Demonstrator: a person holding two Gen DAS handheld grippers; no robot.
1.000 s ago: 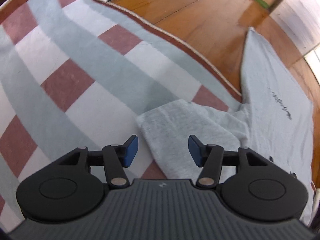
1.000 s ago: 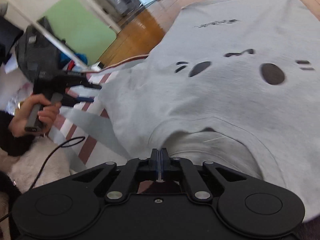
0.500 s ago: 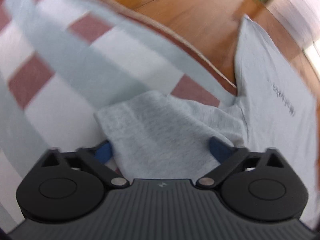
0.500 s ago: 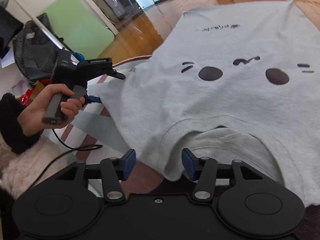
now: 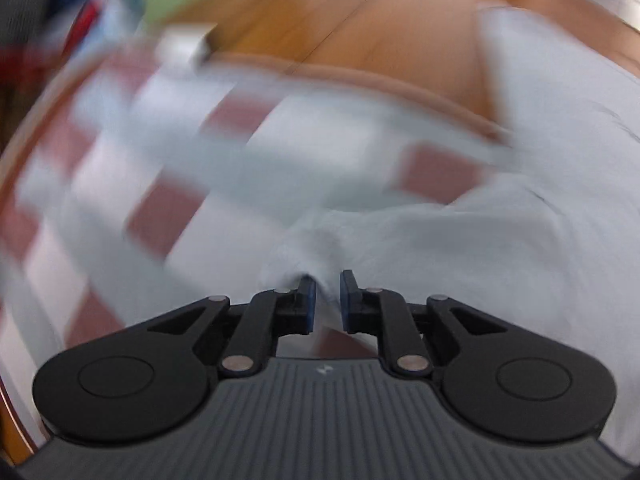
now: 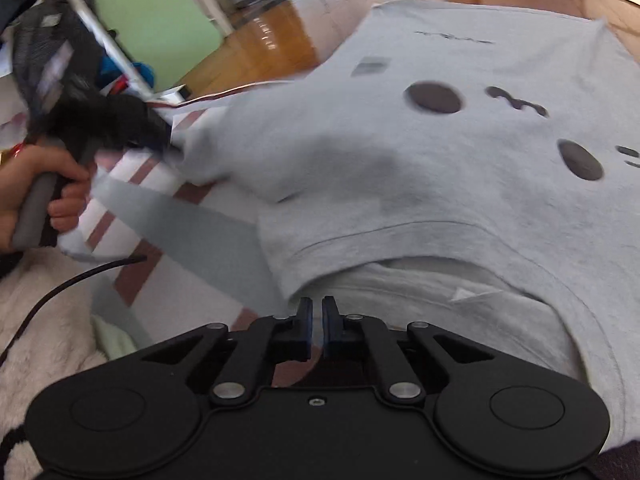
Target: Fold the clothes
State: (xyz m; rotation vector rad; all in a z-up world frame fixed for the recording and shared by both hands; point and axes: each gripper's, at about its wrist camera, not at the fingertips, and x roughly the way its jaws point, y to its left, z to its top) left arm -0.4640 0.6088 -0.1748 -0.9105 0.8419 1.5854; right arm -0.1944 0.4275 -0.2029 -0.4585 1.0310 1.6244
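Observation:
A light grey T-shirt (image 6: 400, 168) with a dark cartoon face lies spread over a striped rug (image 6: 192, 232) and the wooden floor. In the blurred left wrist view my left gripper (image 5: 327, 288) is closing its jaws, and the bunched sleeve (image 5: 312, 248) is pinched between the blue pads. The right wrist view shows that same left gripper (image 6: 168, 140) in a person's hand (image 6: 52, 184), with the sleeve raised off the rug. My right gripper (image 6: 316, 312) is shut at the near edge of the collar (image 6: 400, 272), with a thin bit of fabric between its pads.
The rug (image 5: 320, 140) has red, white and grey-blue checks and ends at bare wood floor (image 5: 380, 40). A black cable (image 6: 72, 280) crosses a white fluffy fabric (image 6: 40, 320) at the lower left. A dark bag (image 6: 48, 40) and a green panel (image 6: 160, 12) stand at the back left.
The left jaws went from wide open around the sleeve to pinched on it, and the left view swung and blurred. The right jaws opened at the collar, then shut again. The sleeve has lifted.

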